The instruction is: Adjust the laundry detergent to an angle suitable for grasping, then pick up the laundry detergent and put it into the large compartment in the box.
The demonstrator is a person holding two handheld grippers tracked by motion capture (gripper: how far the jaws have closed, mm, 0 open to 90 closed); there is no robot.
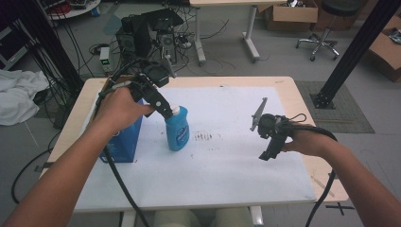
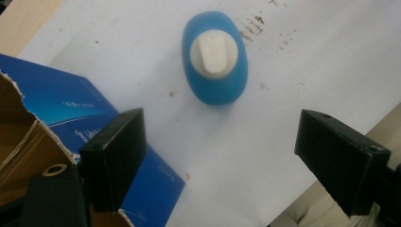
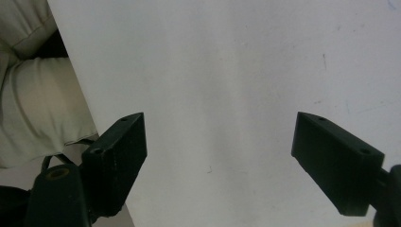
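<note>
Two spread claws above a white desk, one over a blue bottle

The left claw [image 1: 163, 108] hovered with its jaws wide apart over the blue plastic bottle with a white cap [image 2: 215, 57], which stood upright on the white-topped desk [image 1: 236, 161] just beside the torn blue cardboard box [image 2: 71, 109]; nothing lay between the jaws. The right claw [image 1: 265, 155], well apart to the right, pointed down at the bare desk, jaws also spread and gripping nothing.

From above, my left hand [image 1: 120, 106] covers much of the blue box [image 1: 124, 144]; the bottle [image 1: 178, 128] label is too small to read.
</note>
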